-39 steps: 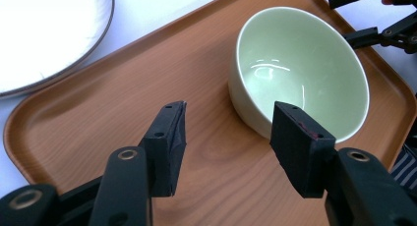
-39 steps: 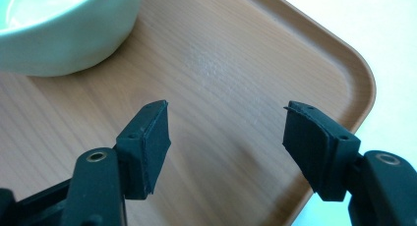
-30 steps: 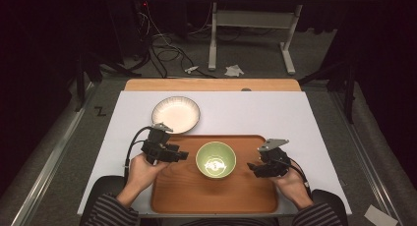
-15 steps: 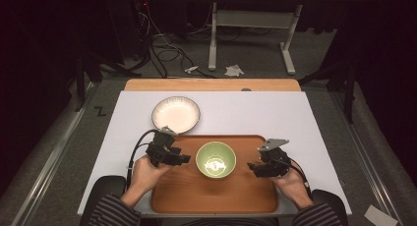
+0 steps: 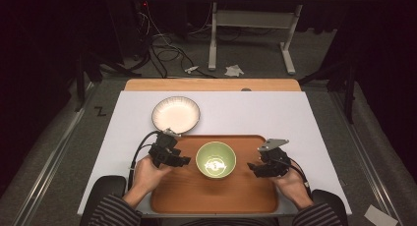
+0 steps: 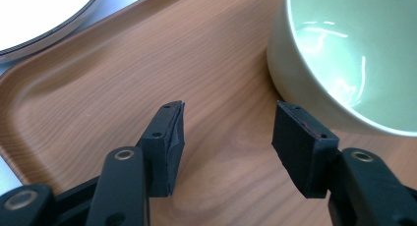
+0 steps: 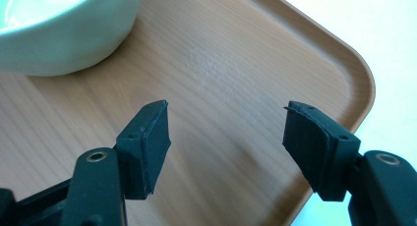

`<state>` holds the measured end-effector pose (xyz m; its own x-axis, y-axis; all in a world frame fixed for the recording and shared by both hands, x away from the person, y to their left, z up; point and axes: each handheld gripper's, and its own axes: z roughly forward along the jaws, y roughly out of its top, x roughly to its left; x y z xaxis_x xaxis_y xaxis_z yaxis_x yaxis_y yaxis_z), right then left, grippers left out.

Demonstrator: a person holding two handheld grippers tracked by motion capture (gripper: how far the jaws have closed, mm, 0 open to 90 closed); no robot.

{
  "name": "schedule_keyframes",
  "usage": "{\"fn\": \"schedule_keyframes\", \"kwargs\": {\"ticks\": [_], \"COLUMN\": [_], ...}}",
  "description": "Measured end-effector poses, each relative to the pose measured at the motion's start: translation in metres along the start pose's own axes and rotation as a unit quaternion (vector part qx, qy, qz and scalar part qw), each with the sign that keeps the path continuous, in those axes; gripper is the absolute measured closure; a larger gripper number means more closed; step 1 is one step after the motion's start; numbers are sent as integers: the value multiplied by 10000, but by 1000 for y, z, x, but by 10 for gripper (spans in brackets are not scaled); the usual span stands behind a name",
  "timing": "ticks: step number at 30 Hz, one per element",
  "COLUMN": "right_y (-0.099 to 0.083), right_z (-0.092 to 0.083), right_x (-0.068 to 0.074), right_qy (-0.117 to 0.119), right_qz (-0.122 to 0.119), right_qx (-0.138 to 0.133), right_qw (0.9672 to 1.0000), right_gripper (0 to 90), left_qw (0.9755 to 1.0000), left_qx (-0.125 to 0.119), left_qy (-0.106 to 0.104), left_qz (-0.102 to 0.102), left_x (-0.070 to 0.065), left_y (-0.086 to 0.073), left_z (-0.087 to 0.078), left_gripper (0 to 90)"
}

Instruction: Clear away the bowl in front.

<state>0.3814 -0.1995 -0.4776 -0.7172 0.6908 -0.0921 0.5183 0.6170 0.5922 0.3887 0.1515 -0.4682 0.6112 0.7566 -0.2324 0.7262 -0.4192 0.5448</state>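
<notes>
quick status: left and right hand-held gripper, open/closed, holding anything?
Left hand-held gripper: open, empty, over the brown wooden tray beside the pale green ceramic bowl.
Right hand-held gripper: open, empty, over the tray.

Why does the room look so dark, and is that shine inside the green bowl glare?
High view: light falls on the table while the surroundings stay dark. Left gripper view: bright streaks in the green bowl are reflected light. Right gripper view: the tray looks slightly blurred.

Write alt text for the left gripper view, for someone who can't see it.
The left gripper, jaws open with nothing between them, hovers over a wooden tray beside a pale green bowl at upper right. A white plate lies past the tray's edge at upper left.
</notes>
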Motion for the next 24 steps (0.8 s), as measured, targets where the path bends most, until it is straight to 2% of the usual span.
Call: {"fn": "schedule_keyframes", "kwargs": {"ticks": [12, 17, 22, 24], "right_y": [0, 0, 0, 0], "right_z": [0, 0, 0, 0], "right_x": [0, 0, 1, 1], "right_qy": [15, 17, 8, 10], "right_qz": [-11, -21, -3, -7], "right_qx": [-12, -7, -6, -6], "right_qw": [10000, 10000, 10000, 10000], "right_gripper": [355, 355, 355, 355], "left_qw": [9999, 9997, 9994, 9990], "left_qx": [116, 219, 327, 417], "left_qy": [59, 78, 106, 126], "left_qz": [-7, 51, -10, 49], "left_x": [1, 1, 2, 2], "left_y": [-1, -1, -2, -2], "left_z": [5, 8, 12, 13], "left_gripper": [453, 450, 439, 435]}}
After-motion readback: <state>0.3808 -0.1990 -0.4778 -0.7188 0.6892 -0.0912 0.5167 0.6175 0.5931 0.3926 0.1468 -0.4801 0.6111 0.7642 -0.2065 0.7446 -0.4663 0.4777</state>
